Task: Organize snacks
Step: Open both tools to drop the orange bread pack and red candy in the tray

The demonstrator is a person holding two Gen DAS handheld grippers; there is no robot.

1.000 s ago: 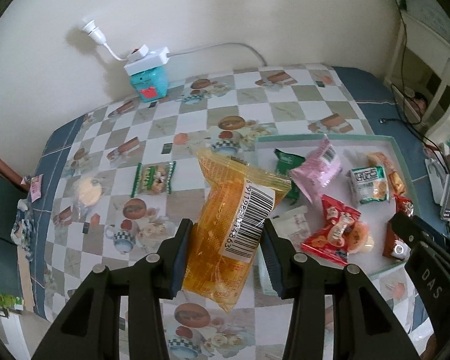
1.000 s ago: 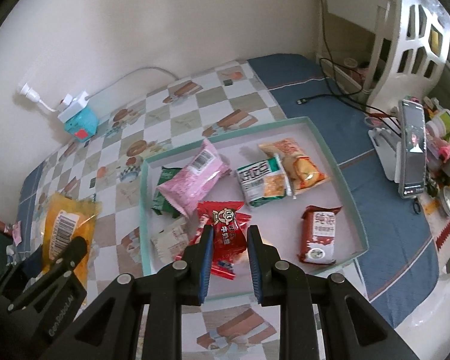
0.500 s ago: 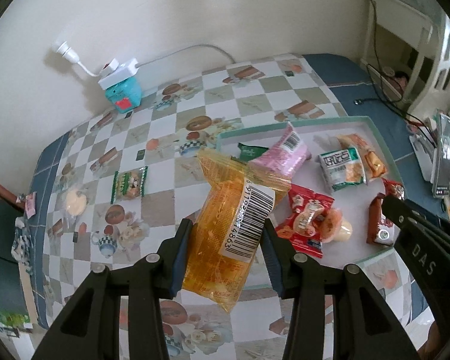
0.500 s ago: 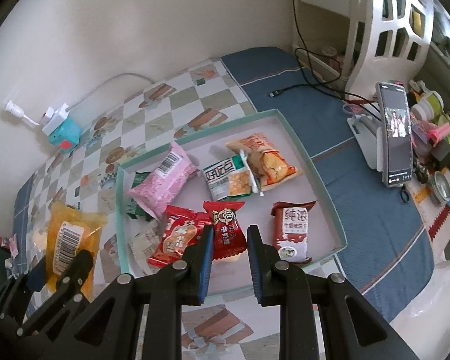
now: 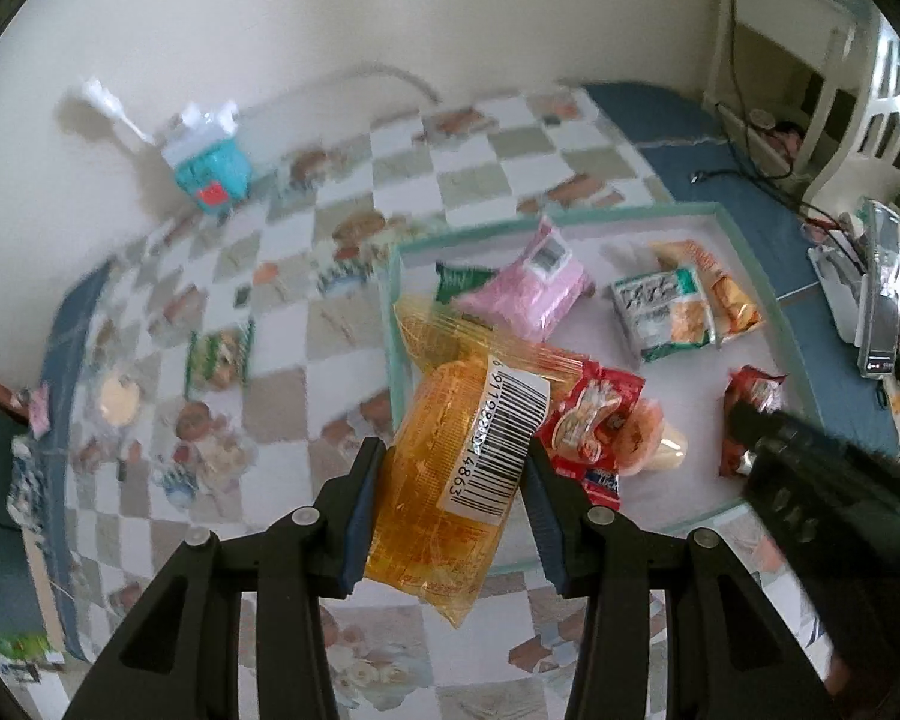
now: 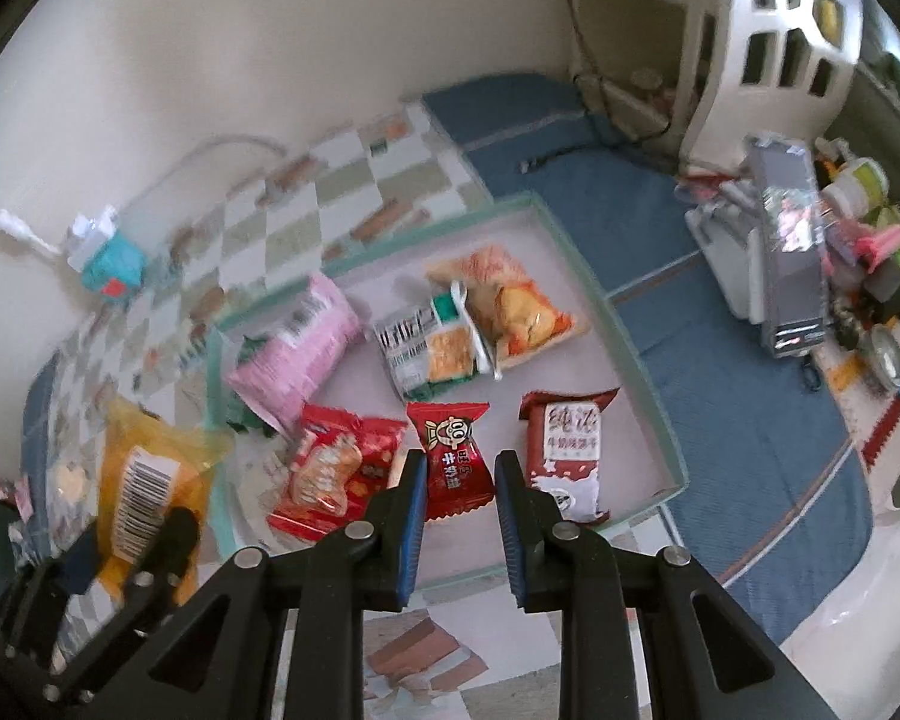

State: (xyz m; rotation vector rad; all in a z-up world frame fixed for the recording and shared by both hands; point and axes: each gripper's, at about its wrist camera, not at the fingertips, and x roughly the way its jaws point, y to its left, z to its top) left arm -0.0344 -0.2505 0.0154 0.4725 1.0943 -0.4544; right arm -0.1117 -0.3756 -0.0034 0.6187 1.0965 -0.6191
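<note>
Tray: shallow teal-rimmed tray, bare floor near right rim.
Left gripper: clamped on orange barcoded packet.
Right gripper: clamped on red candy wrapper.

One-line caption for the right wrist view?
Right gripper shut on a red candy packet above the snack tray.

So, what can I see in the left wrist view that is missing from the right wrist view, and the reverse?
Only the left wrist view shows the small green packet and the round pale snack lying on the checked tablecloth outside the tray.

Only the right wrist view shows the small red candy packet held in the right gripper.

Both show the teal-rimmed tray, the pink packet inside it, the orange bag held in the left gripper, and the teal box by the wall.
</note>
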